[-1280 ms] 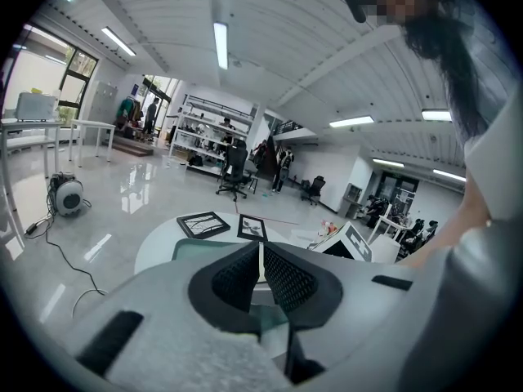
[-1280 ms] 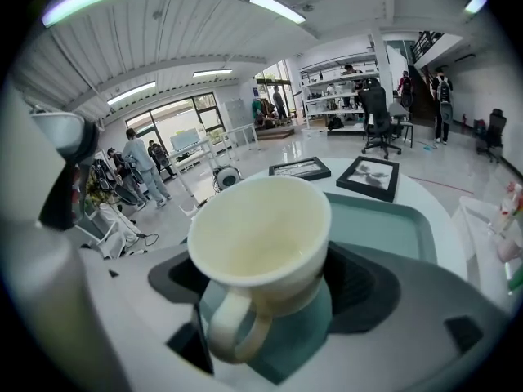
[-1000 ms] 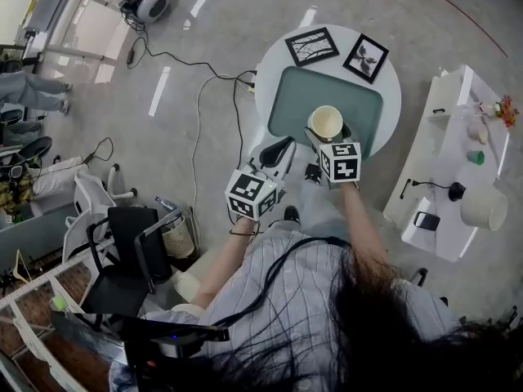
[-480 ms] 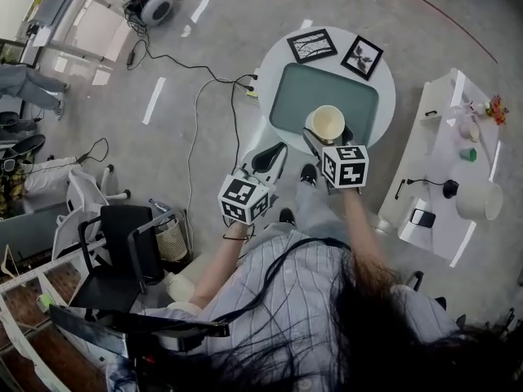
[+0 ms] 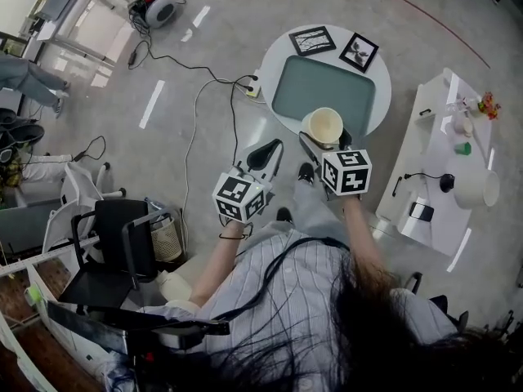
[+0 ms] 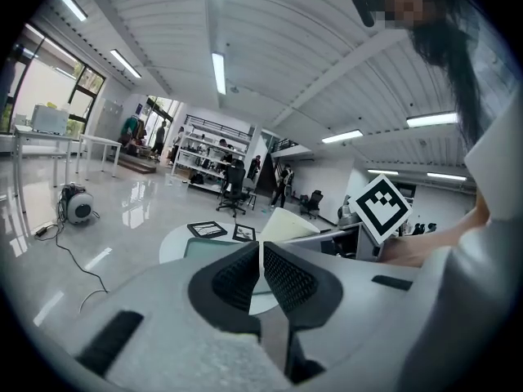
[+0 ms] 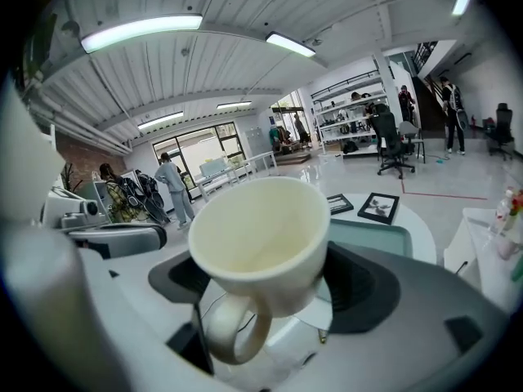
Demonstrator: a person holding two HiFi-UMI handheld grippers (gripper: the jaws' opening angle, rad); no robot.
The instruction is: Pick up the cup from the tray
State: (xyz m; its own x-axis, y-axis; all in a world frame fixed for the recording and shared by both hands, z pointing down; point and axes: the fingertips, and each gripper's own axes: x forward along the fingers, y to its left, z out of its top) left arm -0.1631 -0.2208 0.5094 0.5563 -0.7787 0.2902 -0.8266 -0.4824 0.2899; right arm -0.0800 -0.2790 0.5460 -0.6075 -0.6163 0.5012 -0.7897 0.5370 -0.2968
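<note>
Cup (image 7: pixel 260 239) clamped between right gripper (image 5: pixel 325 141) jaws, handle toward camera, apparently raised over near edge of tray (image 5: pixel 315 86); left gripper (image 6: pixel 260 269) jaws pressed together, empty, off to side; lift seems done; next move: keep cup level, grip firm.

Two framed pictures (image 5: pixel 312 40) (image 5: pixel 359 51) lie side by side along the round counter's (image 5: pixel 335 32) far edge. A cable (image 5: pixel 233 125) trails over the grey floor (image 5: pixel 245 6); a black chair (image 5: pixel 114 235) stands well apart.
</note>
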